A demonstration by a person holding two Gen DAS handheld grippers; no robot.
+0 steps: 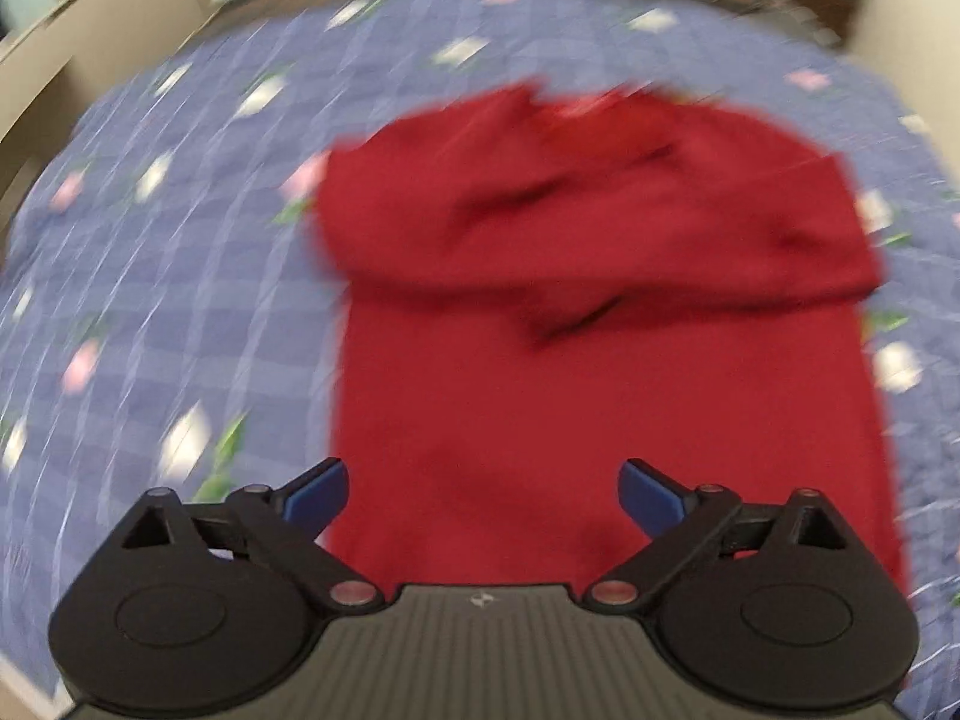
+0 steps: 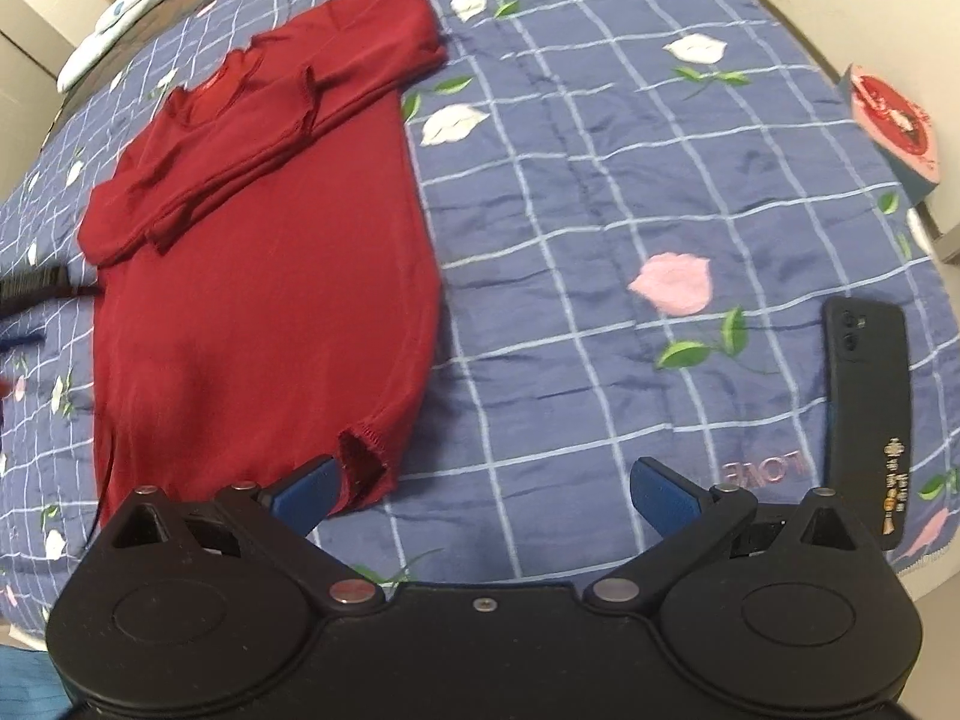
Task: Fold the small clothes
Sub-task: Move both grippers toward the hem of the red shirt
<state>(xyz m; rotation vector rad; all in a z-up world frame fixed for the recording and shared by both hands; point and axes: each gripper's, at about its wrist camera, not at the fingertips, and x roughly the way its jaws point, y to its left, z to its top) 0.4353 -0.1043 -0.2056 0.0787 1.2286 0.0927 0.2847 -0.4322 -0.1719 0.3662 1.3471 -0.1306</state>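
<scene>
Red top [image 2: 264, 276]: lies flat on the bed's blue checked quilt [image 2: 600, 192], both sleeves folded across the chest, neckline at the far end, hem toward me.
Left hand-held gripper [image 1: 483, 495]: I hold it over the hem end of the red top [image 1: 600, 408], blue fingers spread wide apart, nothing between them; this view is blurred, so I cannot tell whether the tips touch the cloth.
Right hand-held gripper [image 2: 483, 495]: released, fingers spread; my left fingertip [image 2: 306, 498] sits just beside the hem corner with its small side slit, the other fingertip is over bare quilt to the right of the garment.
Position of top from the right view: ahead and to the left, its right edge running away from the near corner.
Phone [image 2: 867, 414]: black case, face down on the quilt, well right of the top.
Heart-shaped box [image 2: 897, 126]: at the far right edge of the bed.
</scene>
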